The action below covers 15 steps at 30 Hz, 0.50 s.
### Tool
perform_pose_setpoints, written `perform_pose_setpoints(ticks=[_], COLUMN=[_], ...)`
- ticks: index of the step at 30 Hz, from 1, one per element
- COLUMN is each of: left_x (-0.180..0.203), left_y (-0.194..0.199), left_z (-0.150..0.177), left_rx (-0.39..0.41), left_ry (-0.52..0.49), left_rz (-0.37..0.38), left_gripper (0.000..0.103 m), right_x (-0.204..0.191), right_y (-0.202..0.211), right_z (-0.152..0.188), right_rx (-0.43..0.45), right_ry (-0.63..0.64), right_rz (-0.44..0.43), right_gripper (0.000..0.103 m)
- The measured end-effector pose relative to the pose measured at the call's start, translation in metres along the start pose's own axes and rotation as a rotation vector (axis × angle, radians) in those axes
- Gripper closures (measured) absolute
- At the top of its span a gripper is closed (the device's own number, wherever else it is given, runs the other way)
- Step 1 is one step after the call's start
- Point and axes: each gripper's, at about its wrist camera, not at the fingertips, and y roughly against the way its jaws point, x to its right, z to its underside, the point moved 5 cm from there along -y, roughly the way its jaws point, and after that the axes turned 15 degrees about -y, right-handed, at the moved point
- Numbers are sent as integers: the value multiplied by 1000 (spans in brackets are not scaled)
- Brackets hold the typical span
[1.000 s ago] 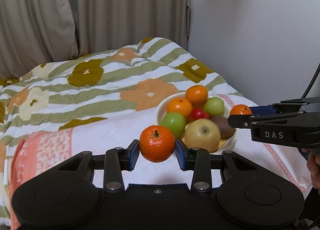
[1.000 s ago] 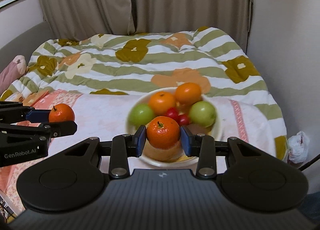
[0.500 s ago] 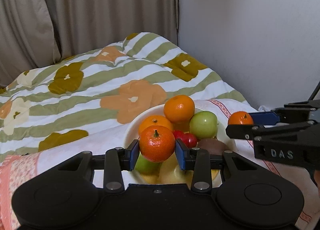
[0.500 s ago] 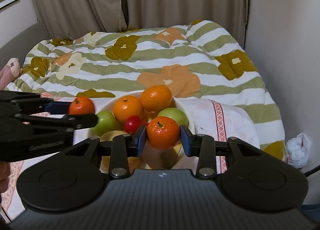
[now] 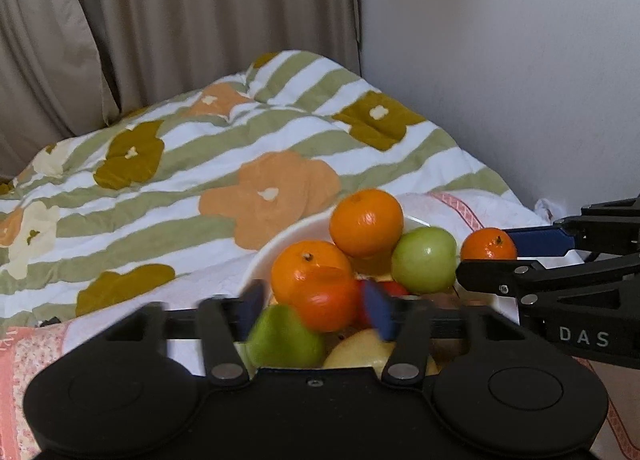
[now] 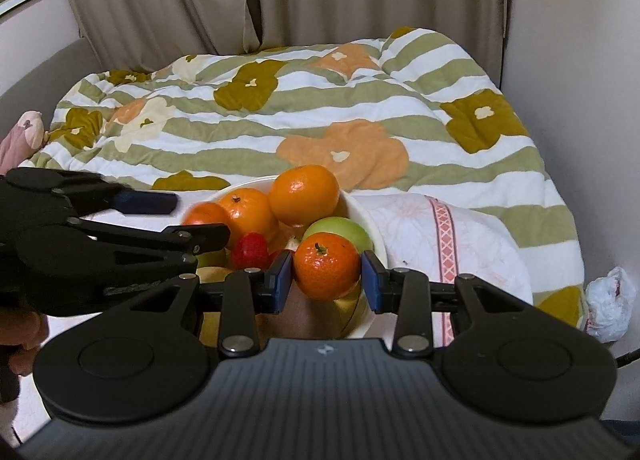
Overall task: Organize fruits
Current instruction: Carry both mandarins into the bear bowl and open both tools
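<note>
Left wrist view: the left tool [image 5: 316,310] sits low in the frame, its blue pads blurred and its jaws opening. A deep-orange tangerine [image 5: 328,306] lies between the pads with a gap on each side, so it is released, right over the fruit in the white bowl [image 5: 272,248]. In the bowl, an orange [image 5: 366,222] sits at the top, a second orange [image 5: 308,266] just below and left of it, a green apple [image 5: 424,260] at the right, another green fruit [image 5: 284,340] at the lower left, and a pale yellow apple [image 5: 360,354] at the bottom. At the right edge the right tool [image 5: 486,254] reaches in, clenched on a small mandarin [image 5: 488,246] just beside the bowl's right rim. The bowl rests on a bed with a striped floral quilt [image 5: 200,164]; curtains [image 5: 180,20] hang behind.

Right wrist view: the right tool [image 6: 326,278] at lower centre grips the mandarin [image 6: 326,266] firmly between both blue pads, above the near right part of the bowl [image 6: 370,224]. Behind it lie two oranges [image 6: 304,194], the green apple [image 6: 340,232] and a small red fruit [image 6: 250,250]. The left tool [image 6: 184,216] enters from the left edge, with the tangerine [image 6: 206,214] blurred between its fingers over the bowl's left side. A white bag [image 6: 610,300] lies at the lower right beside the bed.
</note>
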Motion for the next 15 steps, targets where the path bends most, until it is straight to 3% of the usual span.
perform_pose_setpoints(ticks=[15], left_x=[-35], left_y=[41], left_z=[26], left_rx=[0], left_ry=[87], left_rz=[-87], left_gripper=[23], right_x=[-17], right_y=[-1], right_z=[2], right_rx=[-19], right_ry=[20], right_rz=[-3], right_gripper=[51])
